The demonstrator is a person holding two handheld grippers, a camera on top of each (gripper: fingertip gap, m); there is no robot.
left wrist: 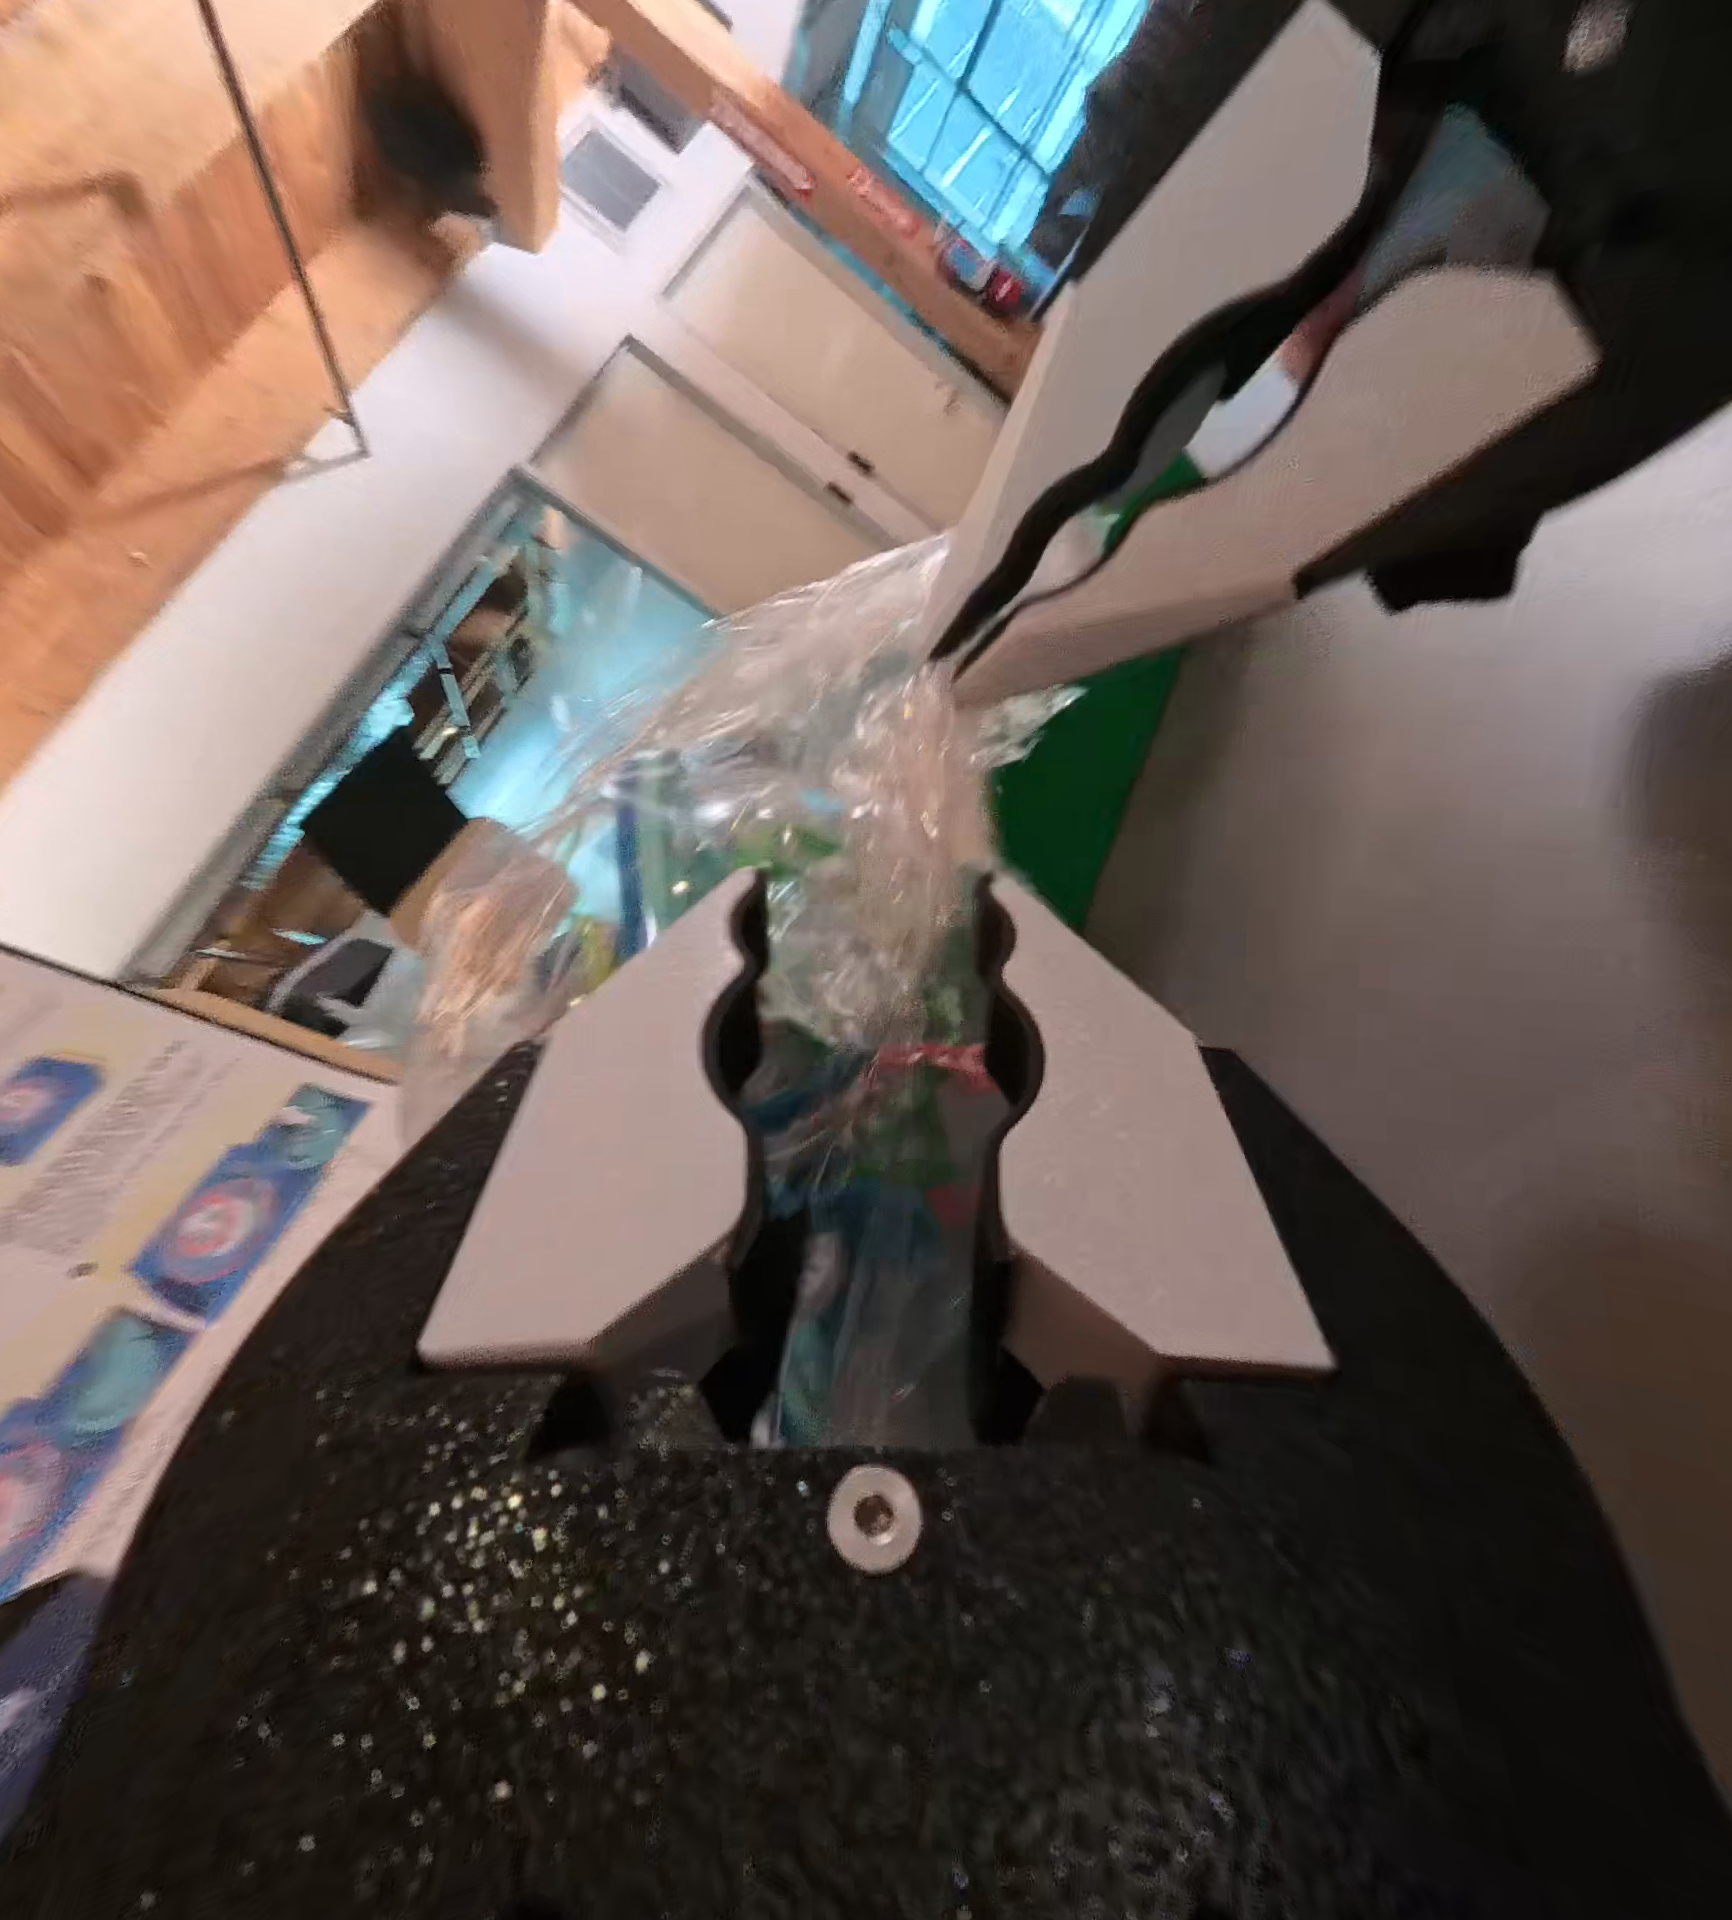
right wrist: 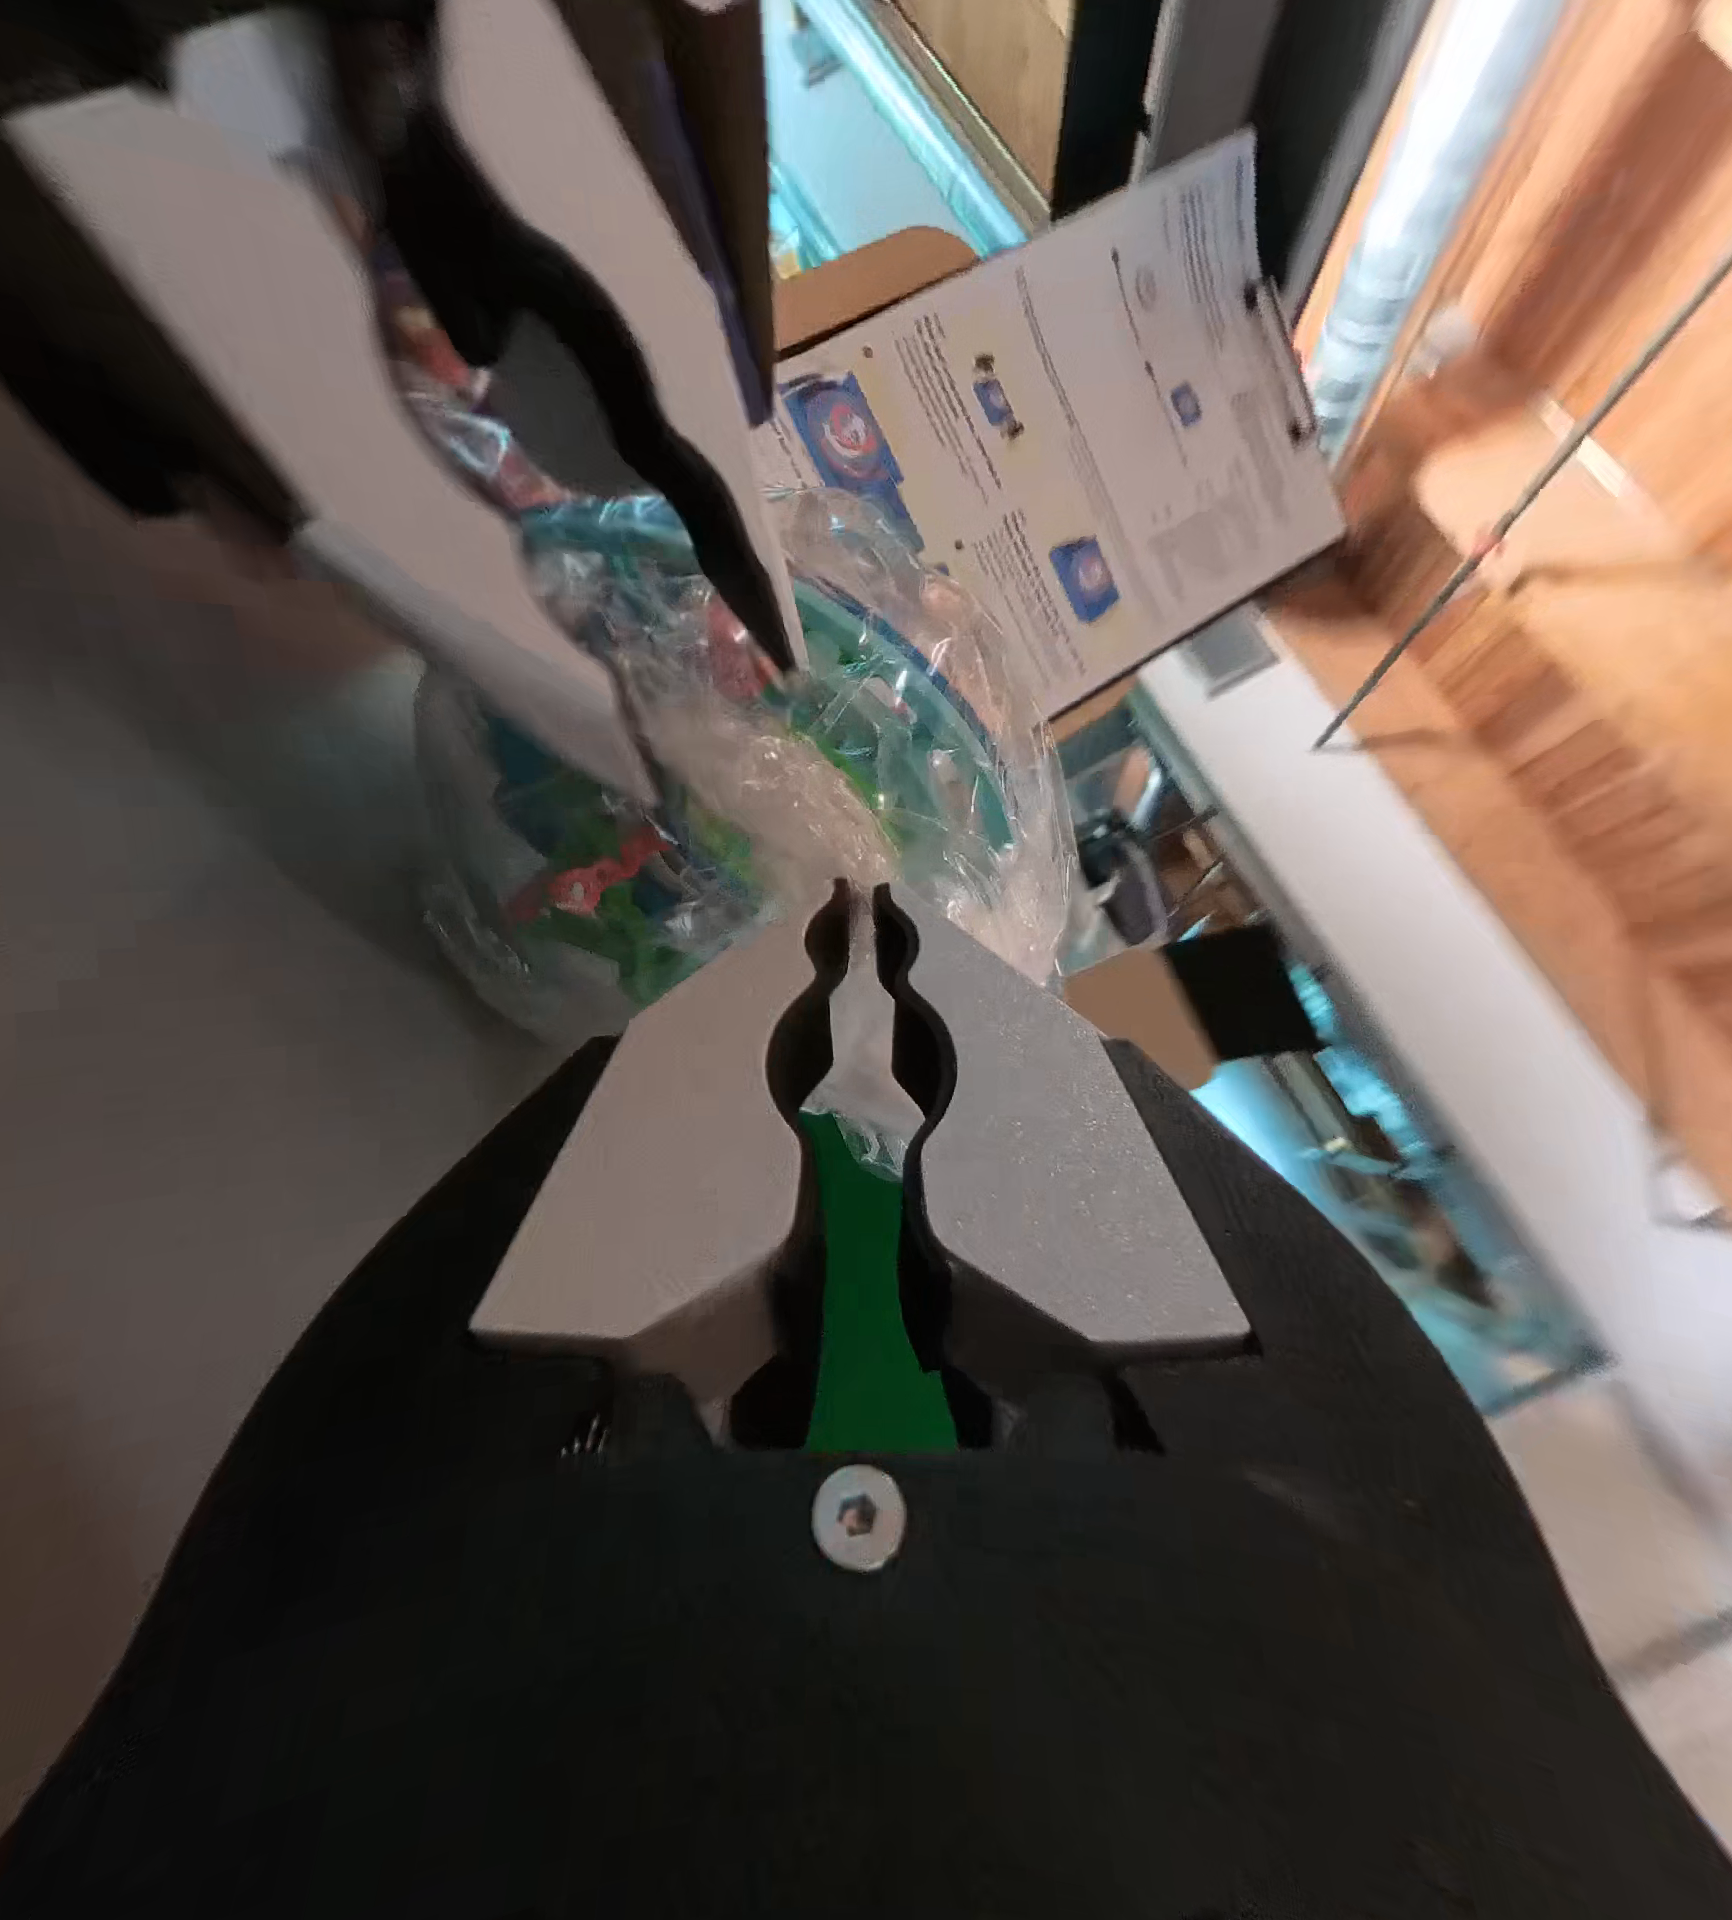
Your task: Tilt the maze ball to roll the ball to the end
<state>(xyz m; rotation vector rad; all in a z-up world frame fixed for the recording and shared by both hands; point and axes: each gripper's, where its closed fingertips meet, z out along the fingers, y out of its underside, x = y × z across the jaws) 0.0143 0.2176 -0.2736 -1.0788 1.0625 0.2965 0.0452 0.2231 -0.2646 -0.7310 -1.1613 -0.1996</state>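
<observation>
Both tongs have the maze ball point(right wrist: 820, 727) up in the air between them, well off the table point(left wrist: 1464, 935). The left tongs point(left wrist: 872, 904) pinch the crinkled clear wrap around it; the right tongs point(right wrist: 860, 896) are nipped together on a fold of that wrap. It's a clear sphere with green, teal and red tracks. The little ball inside can't be made out, so progress is unclear.

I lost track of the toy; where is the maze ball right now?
In both wrist views the maze ball, inside a clear plastic bag, sits between the left gripper and right gripper.
</observation>
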